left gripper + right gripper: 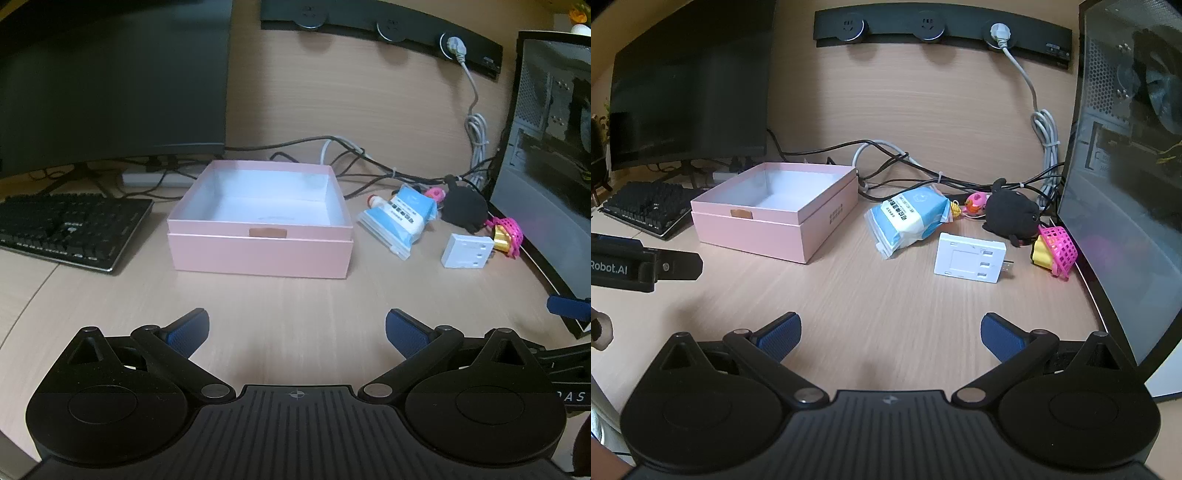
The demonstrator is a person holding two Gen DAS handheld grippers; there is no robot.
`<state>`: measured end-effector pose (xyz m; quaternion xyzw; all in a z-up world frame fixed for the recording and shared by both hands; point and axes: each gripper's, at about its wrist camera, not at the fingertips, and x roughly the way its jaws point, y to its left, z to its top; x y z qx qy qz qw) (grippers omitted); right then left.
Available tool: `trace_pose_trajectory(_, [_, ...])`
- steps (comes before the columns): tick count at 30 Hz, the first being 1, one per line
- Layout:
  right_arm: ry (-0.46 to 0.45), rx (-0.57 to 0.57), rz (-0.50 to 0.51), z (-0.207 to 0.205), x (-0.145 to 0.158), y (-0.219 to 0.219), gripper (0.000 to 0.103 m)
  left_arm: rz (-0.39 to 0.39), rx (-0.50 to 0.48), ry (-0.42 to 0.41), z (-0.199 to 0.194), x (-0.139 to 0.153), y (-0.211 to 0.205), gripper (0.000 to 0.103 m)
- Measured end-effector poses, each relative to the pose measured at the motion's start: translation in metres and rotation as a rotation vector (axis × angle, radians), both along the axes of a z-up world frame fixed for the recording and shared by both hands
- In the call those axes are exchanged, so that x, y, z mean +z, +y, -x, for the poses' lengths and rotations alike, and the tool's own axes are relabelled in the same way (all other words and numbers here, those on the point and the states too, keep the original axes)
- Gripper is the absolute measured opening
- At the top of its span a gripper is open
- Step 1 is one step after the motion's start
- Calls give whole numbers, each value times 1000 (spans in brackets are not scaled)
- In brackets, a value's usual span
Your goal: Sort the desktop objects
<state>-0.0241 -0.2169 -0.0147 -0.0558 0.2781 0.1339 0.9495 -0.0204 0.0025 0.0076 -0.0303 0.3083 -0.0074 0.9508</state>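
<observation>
A black keyboard [70,229] with ridged keys is lying at the far left, under a dark, glossy monitor [110,81]. Next along, a square pink box [258,251] of smooth card is sitting open, its pale inside bare and its walls standing straight, with a small brown tab on the front lip. A bare strip of wood-grain desk [886,295] is separating it from the loose things to the right. There a crinkly blue-and-white pouch [910,218] is lying tilted; just beside it a flat white charger [969,256] is resting with its metal prongs pointing right. Behind them a small pink toy [975,202] and a soft black plush [1012,214] are sitting close together, and a pink mesh basket [1058,251] with a yellow piece inside is tipping against the foot of the glass-sided PC case [1126,166]. Tangled cables [923,170] are running along the back edge.

The left gripper [297,330] and right gripper [890,332] are both hovering over open desk in front, their blue ribbed pads spread wide and holding nothing.
</observation>
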Motion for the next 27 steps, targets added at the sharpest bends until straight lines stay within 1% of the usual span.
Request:
trace_pose_trajectory(3, [4, -3, -4, -1, 0, 0, 103, 0, -2, -9, 0, 0, 0, 103])
trace_pose_trajectory(8, [-1, -4, -2, -1, 0, -1, 103, -18, -22, -49, 3, 2, -5, 103])
trace_pose_trajectory(11, [-16, -20, 3, 0, 2, -4, 103, -14, -38, -72, 4, 5, -6, 103])
trace_pose_trajectory(14, [-20, -30, -14, 0, 3, -11, 103, -23, -40, -81, 3, 8, -9, 103])
trace_pose_trajectory(16, [-23, -28, -15, 1, 5, -12, 103, -25, -37, -75, 1, 9, -10, 103])
trace_pose_trajectory(21, [-36, -35, -5, 3, 7, -16, 103, -42, -32, -31, -3, 5, -14, 103])
trace_pose_trajectory(27, [9, -12, -29, 1, 4, -19, 103, -63, -26, -17, -3, 2, -17, 103])
